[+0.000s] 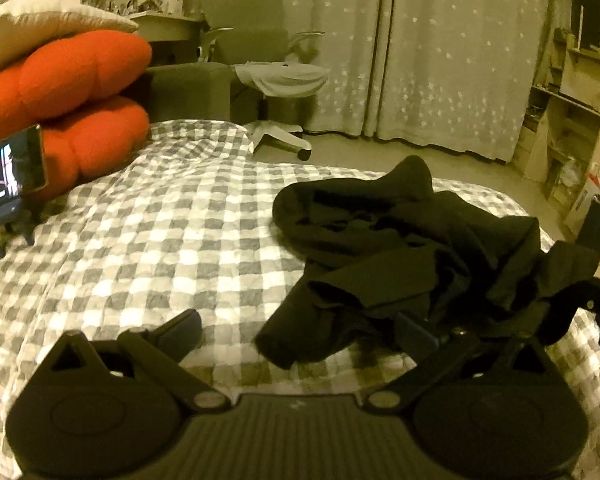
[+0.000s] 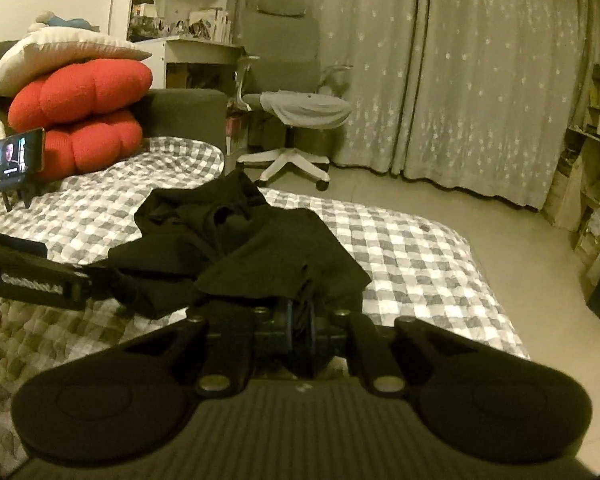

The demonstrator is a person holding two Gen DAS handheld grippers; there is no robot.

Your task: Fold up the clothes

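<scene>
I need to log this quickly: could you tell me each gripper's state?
Left gripper: open, holding nothing.
Right gripper: fingers closed on the black garment.

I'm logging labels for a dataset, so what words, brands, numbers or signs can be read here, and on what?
None can be read.
Phone screen: video playing, with a caption strip too small to read.
Left hand-held gripper: raised lettering on its side in the right wrist view, too blurred to read.
Shelf boxes: print too small.
Black garment: no label showing.
</scene>
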